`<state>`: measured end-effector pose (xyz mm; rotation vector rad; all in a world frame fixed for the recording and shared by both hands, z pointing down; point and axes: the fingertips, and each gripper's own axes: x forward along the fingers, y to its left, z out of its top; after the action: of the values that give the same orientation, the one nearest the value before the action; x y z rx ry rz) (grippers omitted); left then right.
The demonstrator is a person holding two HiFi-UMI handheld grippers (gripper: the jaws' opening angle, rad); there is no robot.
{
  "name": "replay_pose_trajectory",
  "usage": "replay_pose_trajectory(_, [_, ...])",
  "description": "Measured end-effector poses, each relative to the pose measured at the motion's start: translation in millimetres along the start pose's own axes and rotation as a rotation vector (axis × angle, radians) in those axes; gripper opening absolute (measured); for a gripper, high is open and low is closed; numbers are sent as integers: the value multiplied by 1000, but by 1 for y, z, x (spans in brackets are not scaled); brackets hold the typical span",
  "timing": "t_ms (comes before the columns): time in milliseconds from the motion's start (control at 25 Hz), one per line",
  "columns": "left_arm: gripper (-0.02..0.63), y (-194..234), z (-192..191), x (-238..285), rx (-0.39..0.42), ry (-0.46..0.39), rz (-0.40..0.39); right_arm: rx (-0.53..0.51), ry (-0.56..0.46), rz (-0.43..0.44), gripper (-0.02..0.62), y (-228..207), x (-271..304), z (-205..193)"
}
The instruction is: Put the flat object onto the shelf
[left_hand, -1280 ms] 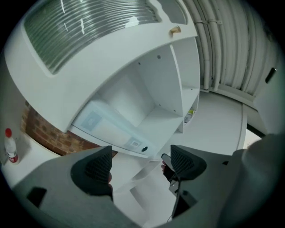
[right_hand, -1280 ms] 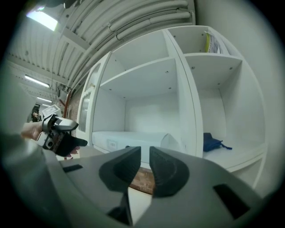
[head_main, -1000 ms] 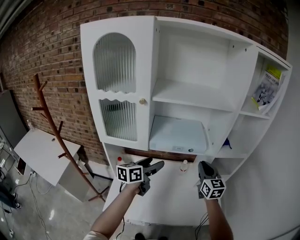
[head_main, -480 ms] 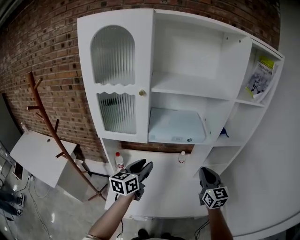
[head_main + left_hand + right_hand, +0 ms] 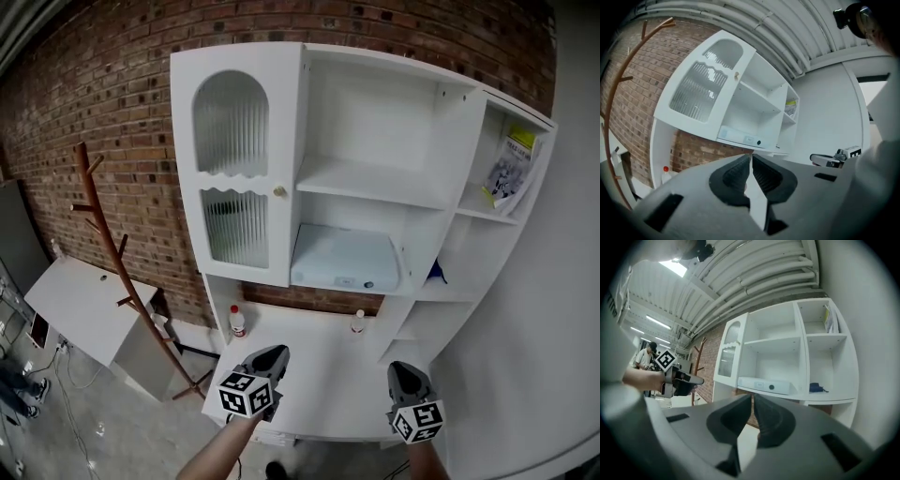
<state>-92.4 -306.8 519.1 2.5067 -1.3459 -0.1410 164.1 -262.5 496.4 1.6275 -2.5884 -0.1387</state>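
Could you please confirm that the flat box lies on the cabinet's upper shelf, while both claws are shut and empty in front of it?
Not quite: the box lies one level lower, under the upper shelf, as the head view shows. The left claw, which has just closed, and the right claw are indeed shut and empty.

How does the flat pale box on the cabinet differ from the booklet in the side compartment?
The flat pale box lies flat on the lower middle shelf; the booklet leans tilted in the upper right compartment. The box is plain pale blue with a dark dot on its front edge; the booklet is printed, with a yellow top. Both sit in the white cabinet.
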Motion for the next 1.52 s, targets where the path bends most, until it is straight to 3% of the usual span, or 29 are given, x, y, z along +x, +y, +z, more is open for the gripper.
replay_pose_trajectory(200, [35, -20, 0, -20, 90, -69, 69, -5, -6, 14, 38, -14, -22, -4])
replay_pose_trajectory(560, [31, -38, -13, -37, 105, -111, 176, 32, -33, 32, 32, -44, -38, -14])
replay_pose_trajectory(840, [31, -43, -21, -50, 98, -97, 187, 37, -31, 59, 32, -40, -47, -22])
replay_pose_trajectory(1520, [31, -2, -28, -53, 142, -86, 166, 60, -16, 9, 29, -30, -42, -35])
